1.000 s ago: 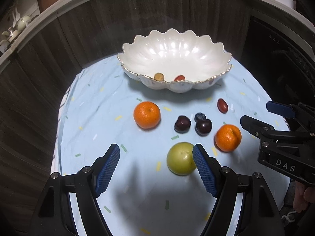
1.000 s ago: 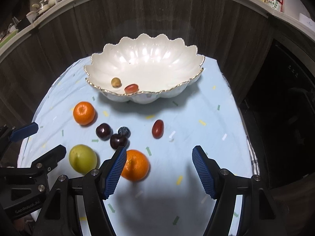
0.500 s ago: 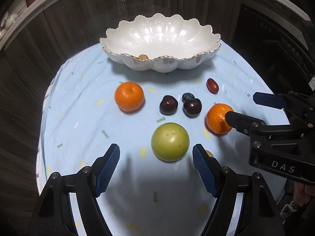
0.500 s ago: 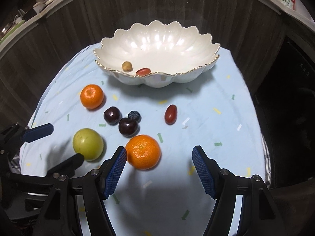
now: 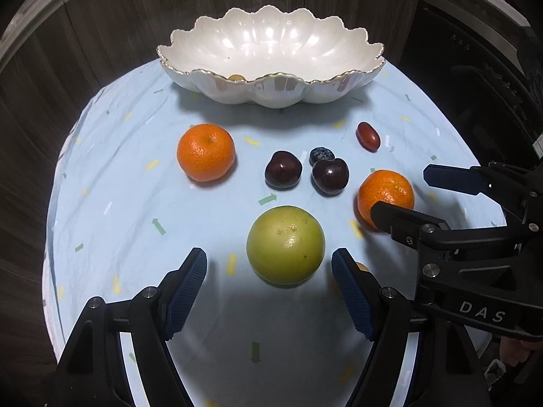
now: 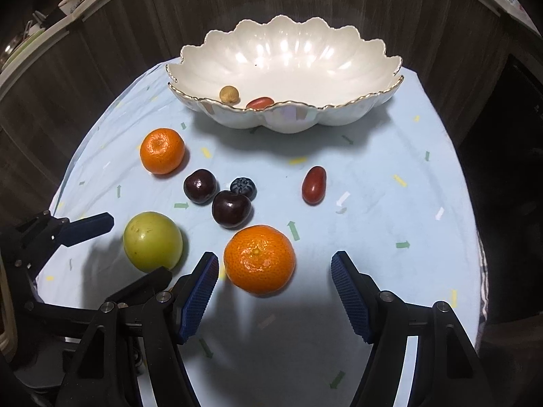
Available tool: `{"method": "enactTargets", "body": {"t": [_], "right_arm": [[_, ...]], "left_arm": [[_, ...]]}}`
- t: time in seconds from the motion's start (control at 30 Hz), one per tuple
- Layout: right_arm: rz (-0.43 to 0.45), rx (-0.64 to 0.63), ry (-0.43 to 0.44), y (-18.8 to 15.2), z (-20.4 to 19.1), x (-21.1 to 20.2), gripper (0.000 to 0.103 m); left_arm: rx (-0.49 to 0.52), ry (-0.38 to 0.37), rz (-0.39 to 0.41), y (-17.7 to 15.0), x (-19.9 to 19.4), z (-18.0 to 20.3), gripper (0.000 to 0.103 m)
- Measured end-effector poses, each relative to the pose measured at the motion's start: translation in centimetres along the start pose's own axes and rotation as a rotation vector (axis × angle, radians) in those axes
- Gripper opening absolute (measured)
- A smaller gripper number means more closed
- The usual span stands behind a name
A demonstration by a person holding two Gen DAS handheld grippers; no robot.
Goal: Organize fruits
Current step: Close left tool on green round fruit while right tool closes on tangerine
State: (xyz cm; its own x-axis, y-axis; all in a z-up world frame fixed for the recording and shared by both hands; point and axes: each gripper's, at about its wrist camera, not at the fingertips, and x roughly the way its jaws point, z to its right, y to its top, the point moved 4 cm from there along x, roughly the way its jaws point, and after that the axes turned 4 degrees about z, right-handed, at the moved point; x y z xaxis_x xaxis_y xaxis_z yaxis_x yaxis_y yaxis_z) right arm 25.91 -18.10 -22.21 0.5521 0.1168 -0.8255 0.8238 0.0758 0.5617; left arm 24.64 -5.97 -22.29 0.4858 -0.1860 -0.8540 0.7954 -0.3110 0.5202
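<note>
A white scalloped bowl (image 5: 271, 51) (image 6: 298, 54) stands at the back of the light blue cloth, holding a small tan fruit (image 6: 229, 94) and a red one (image 6: 259, 102). On the cloth lie a green apple (image 5: 285, 245) (image 6: 152, 240), two oranges (image 5: 206, 152) (image 5: 386, 194) (image 6: 259, 259), two dark cherries (image 5: 282, 174) (image 5: 330, 175), a blueberry (image 5: 321, 154) and a red date (image 5: 368, 136). My left gripper (image 5: 269, 285) is open, just short of the apple. My right gripper (image 6: 275, 291) is open, just short of the near orange.
Dark wood panels (image 5: 101, 34) wall in the round table behind and to the left. A dark cabinet (image 5: 475, 84) stands at the right. The cloth's bare front part (image 6: 288, 356) lies under both grippers. A small yellowish fruit (image 5: 361, 267) peeks from behind my left gripper's right finger.
Both grippers have moved down and forward toward the fruit. The apple now sits near the left fingers and the near orange near the right fingers. Both stay open.
</note>
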Motion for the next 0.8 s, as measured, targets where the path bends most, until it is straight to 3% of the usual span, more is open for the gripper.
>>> {"method": "enactTargets", "body": {"t": [0.27, 0.57, 0.8], "right_arm": [[-0.023, 0.012, 0.018, 0.0, 0.0, 1.1, 0.068], [-0.057, 0.041, 0.082, -0.3, -0.1, 2.2, 0.048], [-0.047, 0.036, 0.076, -0.3, -0.4, 2.0, 0.047]], "left_arm": [[-0.012, -0.005, -0.018, -0.1, 1.0, 0.0, 0.068], [0.003, -0.039, -0.025, -0.1, 1.4, 0.7, 0.048], [0.001, -0.032, -0.021, -0.1, 1.4, 0.7, 0.048]]}}
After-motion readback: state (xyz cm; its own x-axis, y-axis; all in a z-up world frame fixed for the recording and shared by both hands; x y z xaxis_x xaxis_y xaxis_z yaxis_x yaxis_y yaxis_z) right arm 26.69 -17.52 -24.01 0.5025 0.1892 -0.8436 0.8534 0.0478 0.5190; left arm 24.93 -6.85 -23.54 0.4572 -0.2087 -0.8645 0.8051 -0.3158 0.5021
